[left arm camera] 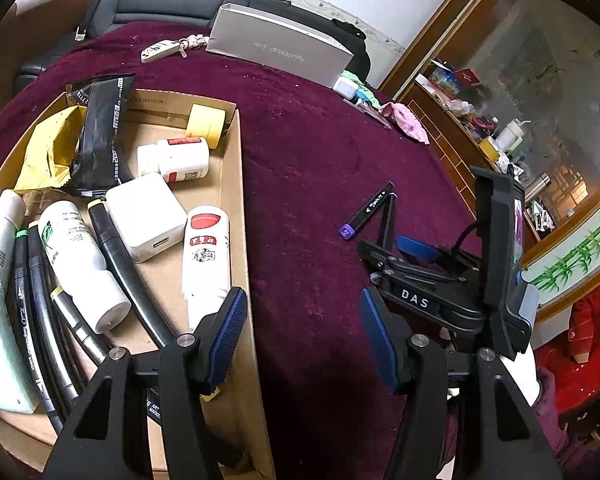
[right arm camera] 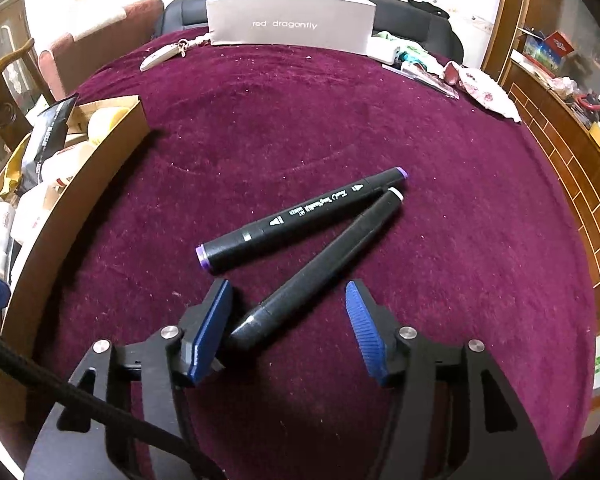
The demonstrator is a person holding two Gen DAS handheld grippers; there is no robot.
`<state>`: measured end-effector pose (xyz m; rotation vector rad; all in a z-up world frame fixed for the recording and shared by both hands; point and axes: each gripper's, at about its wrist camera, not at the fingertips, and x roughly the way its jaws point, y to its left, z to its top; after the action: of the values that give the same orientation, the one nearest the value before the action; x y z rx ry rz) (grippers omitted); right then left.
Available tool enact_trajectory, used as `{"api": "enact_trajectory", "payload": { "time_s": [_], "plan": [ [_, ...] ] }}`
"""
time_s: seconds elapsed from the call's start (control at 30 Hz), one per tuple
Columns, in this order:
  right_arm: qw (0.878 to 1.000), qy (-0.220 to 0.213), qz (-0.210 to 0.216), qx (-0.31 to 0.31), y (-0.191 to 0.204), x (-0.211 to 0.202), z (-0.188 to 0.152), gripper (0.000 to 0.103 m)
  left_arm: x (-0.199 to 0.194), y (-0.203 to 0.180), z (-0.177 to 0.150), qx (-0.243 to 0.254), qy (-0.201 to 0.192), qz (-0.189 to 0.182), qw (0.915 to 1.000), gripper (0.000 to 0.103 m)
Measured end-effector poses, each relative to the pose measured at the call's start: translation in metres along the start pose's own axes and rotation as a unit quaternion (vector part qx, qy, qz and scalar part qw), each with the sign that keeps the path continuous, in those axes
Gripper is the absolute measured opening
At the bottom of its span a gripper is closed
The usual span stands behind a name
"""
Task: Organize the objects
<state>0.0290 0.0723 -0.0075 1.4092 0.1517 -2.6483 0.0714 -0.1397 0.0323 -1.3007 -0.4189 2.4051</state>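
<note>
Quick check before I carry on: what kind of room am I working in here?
Most likely a home living or dining room: a table under a maroon velvet cloth, a black leather sofa behind it, and a wooden glass-fronted cabinet cluttered with household odds and ends.

Background items — a grey rectangular box printed "red dragonfly", a white key fob on a keyring, a crumpled pink floral cloth — lying on maroon velvet tablecloth.
</note>
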Motion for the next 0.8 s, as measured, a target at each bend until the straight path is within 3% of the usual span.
{"api": "enact_trajectory", "payload": {
  "time_s": [0.8],
  "plan": [
    [1.0,-0.005,0.007,0.003,-0.009,-0.0032,-0.01,0.072,0.0078,0.0029,0.0019,-0.003,0.011,0.011,0.9999,0.054]
  ]
}}
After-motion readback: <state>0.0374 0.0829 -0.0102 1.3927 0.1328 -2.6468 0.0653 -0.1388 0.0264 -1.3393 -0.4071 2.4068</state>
